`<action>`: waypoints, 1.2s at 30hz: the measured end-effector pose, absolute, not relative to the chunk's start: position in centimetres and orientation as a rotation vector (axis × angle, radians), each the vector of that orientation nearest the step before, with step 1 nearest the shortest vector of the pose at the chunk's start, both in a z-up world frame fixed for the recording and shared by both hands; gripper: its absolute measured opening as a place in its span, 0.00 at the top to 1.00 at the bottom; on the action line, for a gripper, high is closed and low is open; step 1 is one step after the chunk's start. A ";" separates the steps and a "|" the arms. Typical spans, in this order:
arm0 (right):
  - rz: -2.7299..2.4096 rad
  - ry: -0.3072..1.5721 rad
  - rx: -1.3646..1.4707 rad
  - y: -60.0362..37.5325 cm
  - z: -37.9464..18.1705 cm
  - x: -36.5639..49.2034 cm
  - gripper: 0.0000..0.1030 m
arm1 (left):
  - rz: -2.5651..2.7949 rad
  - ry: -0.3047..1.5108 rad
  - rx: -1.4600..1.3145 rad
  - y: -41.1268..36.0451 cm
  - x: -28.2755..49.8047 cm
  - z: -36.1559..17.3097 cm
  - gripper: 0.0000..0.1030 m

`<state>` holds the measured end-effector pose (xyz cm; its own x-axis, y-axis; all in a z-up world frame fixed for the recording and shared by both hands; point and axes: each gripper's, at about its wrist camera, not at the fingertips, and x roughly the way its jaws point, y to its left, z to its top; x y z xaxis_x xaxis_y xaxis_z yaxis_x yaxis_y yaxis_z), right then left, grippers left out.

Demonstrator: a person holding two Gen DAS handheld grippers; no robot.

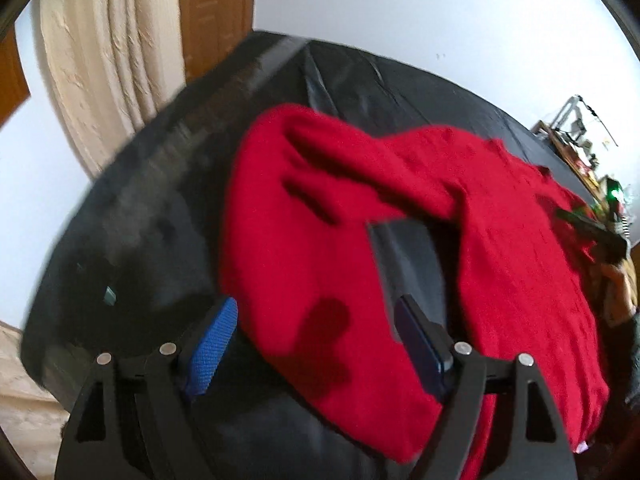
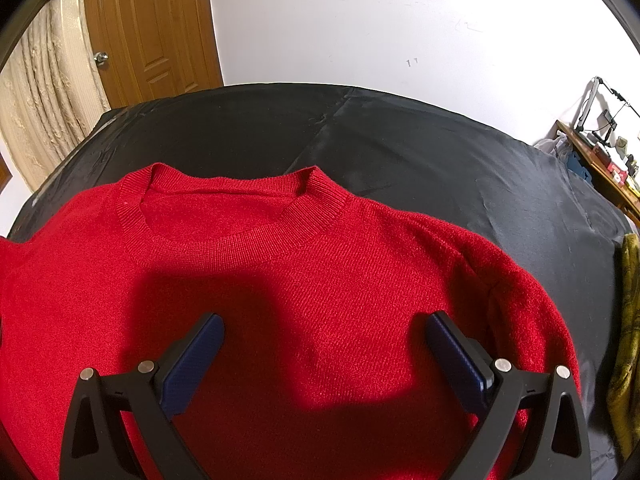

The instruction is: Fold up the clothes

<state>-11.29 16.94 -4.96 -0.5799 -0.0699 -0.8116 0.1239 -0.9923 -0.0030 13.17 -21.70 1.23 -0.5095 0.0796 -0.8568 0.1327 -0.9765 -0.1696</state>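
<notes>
— That black sheet [image 2: 400,148] covers the whole surface, and the red sweater [image 2: 320,280] lies face up on it, collar [image 2: 236,216] toward the far wall. Laid flat for folding, I'd say.

— Flat at the chest, yes. But from the left side you see more: the sleeve [image 1: 280,208] has been brought over, bunched and rumpled, with a gap of black showing under its arch.

— The right-hand view misses that; its left edge cuts the sweater off. What it does give is the neckline and the shoulder seam, sharp and clear.

— And the left gripper [image 1: 316,336]?

— Jaws spread wide, nothing pinched. The sleeve cloth lies in front of them, between the blue pads [image 1: 212,344], but they aren't pressing it. Looks let go.

— The right gripper [image 2: 324,356]?

— Also parted, hovering over the chest and casting a shadow there, holding nothing. My guess: it waits for its own sleeve.

— Only the left view catches the right gripper, small at the edge.
</notes>
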 end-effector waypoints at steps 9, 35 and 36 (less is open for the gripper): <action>-2.698 0.089 1.381 16.9 -4.9 -11.2 0.00 | -2.633 0.166 1.535 -18.7 12.9 -0.3 0.19; -2.696 0.090 1.379 17.1 -4.8 -10.6 0.00 | -1.974 -0.142 1.033 -35.3 10.4 5.9 0.23; -2.696 0.090 1.378 17.1 -4.8 -10.6 0.00 | -1.990 -0.100 1.041 -35.5 10.7 5.9 0.23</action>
